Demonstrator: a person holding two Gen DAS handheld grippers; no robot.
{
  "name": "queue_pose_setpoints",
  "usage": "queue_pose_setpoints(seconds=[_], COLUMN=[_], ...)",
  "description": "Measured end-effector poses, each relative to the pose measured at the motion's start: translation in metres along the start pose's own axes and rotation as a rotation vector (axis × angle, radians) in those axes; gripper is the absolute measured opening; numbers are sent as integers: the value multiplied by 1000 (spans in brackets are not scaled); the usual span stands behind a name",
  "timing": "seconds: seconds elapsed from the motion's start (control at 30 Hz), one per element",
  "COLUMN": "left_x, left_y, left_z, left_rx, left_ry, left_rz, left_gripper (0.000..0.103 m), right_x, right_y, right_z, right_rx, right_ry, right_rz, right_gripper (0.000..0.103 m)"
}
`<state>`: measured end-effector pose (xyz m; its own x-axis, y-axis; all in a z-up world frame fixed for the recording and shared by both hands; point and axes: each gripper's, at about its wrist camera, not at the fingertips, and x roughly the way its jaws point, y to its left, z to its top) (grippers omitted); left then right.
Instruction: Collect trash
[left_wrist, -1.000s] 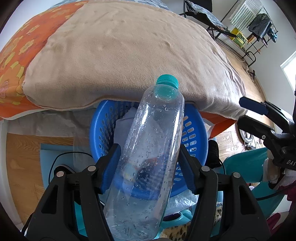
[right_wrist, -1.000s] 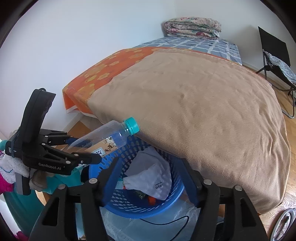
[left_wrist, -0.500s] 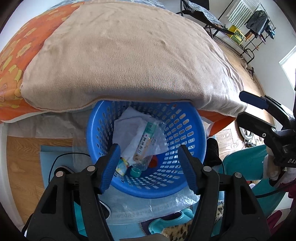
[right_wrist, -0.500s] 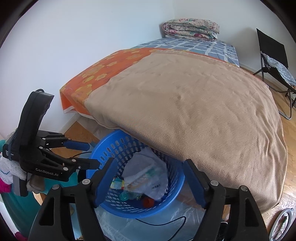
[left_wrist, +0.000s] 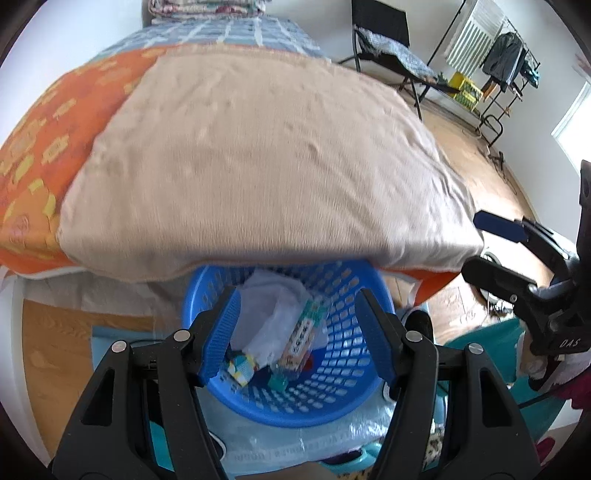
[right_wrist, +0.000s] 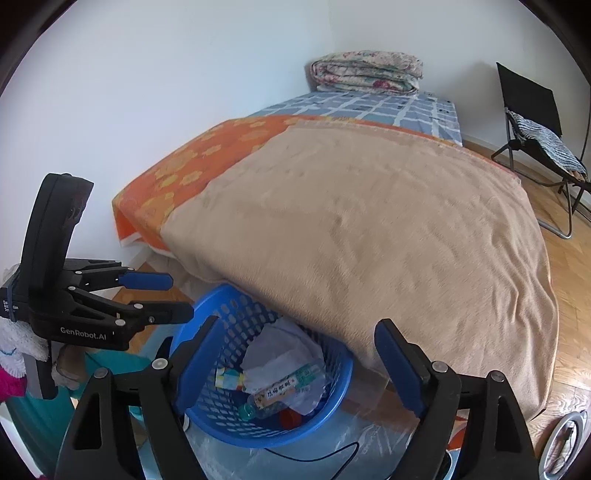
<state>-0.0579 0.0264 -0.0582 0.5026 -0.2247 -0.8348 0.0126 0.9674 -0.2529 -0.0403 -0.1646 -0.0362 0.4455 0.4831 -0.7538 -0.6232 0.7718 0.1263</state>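
Bottle: a clear plastic bottle with a teal cap is seen lying on its side inside the blue basket, among white crumpled paper and a small colourful wrapper.
Handling: it is judged light, thin-walled and easily dented; the smooth wall may slip, so a hold across the labelled middle would be preferred, were it lifted out.
Paper: it is judged soft and nearly weightless; a raised fold would be pinched.
Basket: it is set on the floor, its far rim tucked under the edge of the beige blanket on the bed.
Left gripper: the jaws are spread wide and nothing is held; it is poised above the basket.
Right gripper: the jaws are likewise wide apart and empty, just over the basket's near side.
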Motion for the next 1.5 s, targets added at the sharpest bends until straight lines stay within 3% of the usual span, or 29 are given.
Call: queue_pose_setpoints(seconds=[0.2,0.3,0.43,0.87,0.93,1.0,1.07,1.5], left_x=[-19,-28,-41,-78,-83,-87,-89,-75], left_y=[-14,-25,-36,-63,-65,-64,-61,-49], left_z=[24,36,53,105,111,115,116,126], left_rx=[19,41,60,113,114,106,92,22], left_ry=[-89,-135,-197,-352,-377,-407,-441,-428], left_rz=[2,0,-5,-3,-8,-16,-17,53], left_gripper=[67,76,77,86,89,99,100,102], right_x=[-22,-32,-43,-69,-72,-73,-73,-58], right_y=[-7,-13,-24,-55,-57,-60,-61,-67], right_z=[13,22,33,74,81,86,90,100], right_rx=[18,33,75,129,130,131,129,131], right_ry=[-80,-113,-150,-243,-261,-273,-284,-287], right_rz=[-34,-52,-65,-118,-120,-122,-129,-149], right_gripper=[95,99,102,103,103,103,103,103])
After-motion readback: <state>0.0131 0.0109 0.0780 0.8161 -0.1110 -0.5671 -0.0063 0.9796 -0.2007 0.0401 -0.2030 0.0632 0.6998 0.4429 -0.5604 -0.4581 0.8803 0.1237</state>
